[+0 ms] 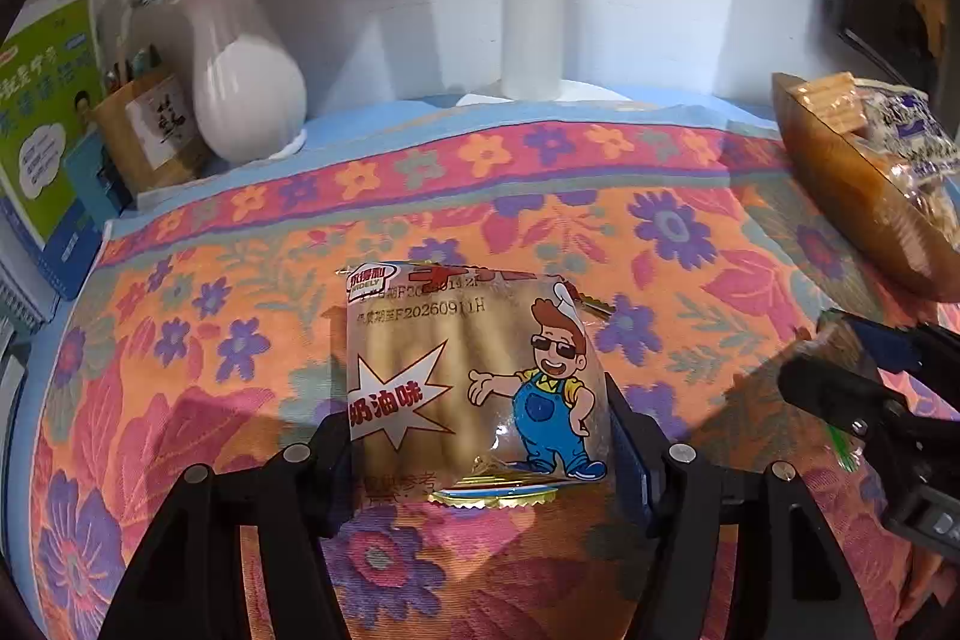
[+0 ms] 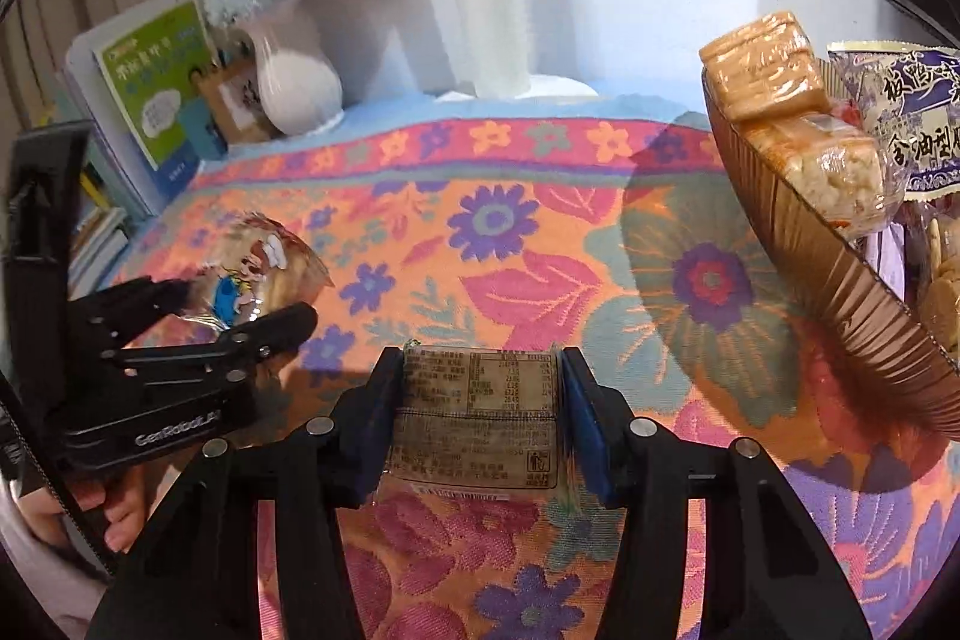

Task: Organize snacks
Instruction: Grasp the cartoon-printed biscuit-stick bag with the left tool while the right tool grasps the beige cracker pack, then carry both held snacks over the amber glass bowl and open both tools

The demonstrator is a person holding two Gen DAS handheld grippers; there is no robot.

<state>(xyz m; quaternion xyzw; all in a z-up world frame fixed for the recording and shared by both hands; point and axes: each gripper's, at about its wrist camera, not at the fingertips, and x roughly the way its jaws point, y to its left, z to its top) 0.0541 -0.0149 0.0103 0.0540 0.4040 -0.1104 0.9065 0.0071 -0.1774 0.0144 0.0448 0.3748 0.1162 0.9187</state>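
We see the cartoon-printed biscuit packet [image 1: 474, 382] standing between the two fingers of the left gripper [image 1: 480, 454], its front face with the overalls figure turned toward the camera and its lower gold-edged seam down by the flowered tablecloth [image 1: 600, 196]; the fingers sit against both side edges of the packet, so we read the left gripper as clenched on it at a middling width. In the right wrist view that same packet [image 2: 264, 268] shows near the left edge, caught in the left gripper [image 2: 240, 310], with a person's hand [image 2: 90, 514] below its body. The right gripper [image 2: 480, 418] holds a second, smaller snack packet [image 2: 480, 418] with its back label of fine print facing us; its blue pads [image 2: 579, 412] press on both sides, so it too is closed on its packet, at a narrower width. From the left wrist view the right gripper [image 1: 840, 370] appears at the right edge. Over to the right stands a brown snack basket [image 2: 840, 304], well apart from both held packets, with wrapped cakes [image 2: 774, 64] and a purple-printed bag [image 2: 918, 112] piled inside. At the back of the table we see a white vase [image 1: 246, 94] of blue flowers, green books [image 1: 48, 112] and a white lamp post [image 1: 531, 34]
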